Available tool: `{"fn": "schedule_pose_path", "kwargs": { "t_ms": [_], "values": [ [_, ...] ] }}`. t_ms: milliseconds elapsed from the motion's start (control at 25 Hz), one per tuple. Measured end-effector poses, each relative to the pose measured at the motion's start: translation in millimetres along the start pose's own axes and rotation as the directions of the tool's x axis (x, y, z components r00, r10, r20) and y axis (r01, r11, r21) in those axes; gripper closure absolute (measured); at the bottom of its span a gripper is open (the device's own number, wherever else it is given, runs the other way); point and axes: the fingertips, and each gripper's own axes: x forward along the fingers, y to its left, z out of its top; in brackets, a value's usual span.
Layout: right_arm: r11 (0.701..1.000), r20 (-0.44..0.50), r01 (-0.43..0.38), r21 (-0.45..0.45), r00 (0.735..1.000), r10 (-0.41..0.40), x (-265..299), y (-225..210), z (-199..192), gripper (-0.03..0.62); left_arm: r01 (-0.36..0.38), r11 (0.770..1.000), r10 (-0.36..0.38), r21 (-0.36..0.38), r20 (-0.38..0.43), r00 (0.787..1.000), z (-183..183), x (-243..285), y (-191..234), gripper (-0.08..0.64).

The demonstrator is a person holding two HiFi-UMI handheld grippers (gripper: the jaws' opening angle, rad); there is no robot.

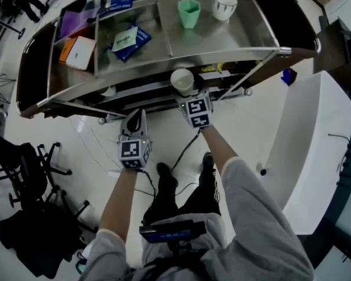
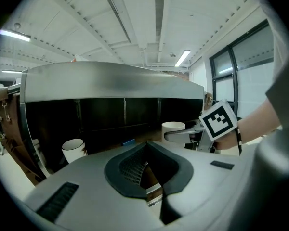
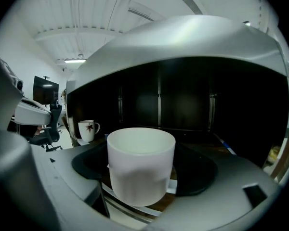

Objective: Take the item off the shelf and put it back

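A plain white cup (image 1: 182, 81) sits between the jaws of my right gripper (image 1: 184, 92), level with the front edge of the steel cart's lower shelf (image 1: 146, 95). In the right gripper view the cup (image 3: 141, 165) stands upright and fills the gap of the right gripper (image 3: 142, 186), which is shut on it. My left gripper (image 1: 137, 119) hangs lower and to the left, in front of the cart, shut with nothing in it. From the left gripper view, the left gripper (image 2: 145, 171) points at the dark lower shelf, and the held cup (image 2: 173, 129) shows at the right.
The top shelf (image 1: 222, 40) carries a green cup (image 1: 189, 12), a striped white cup (image 1: 224, 4), a blue packet (image 1: 128, 40) and an orange-and-white box (image 1: 79, 51). A white mug (image 3: 88, 129) stands on the lower shelf at the left. An office chair (image 1: 29, 168) is at the left, a white counter (image 1: 316, 145) at the right.
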Motion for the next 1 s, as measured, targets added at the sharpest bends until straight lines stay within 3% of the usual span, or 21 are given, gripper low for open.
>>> {"fn": "schedule_pose_path", "kwargs": {
  "t_ms": [440,1000],
  "values": [
    [0.999,0.025,0.045,0.000,0.999,-0.045,50,-18,-2,0.170,0.017,1.000,-0.017,0.007,0.014,1.000,-6,39,5,0.555],
    [0.999,0.013,0.051,-0.008,0.999,-0.051,75,-22,-15,0.169,0.006,1.000,-0.006,-0.010,0.006,1.000,-28,45,8,0.555]
  ]
}}
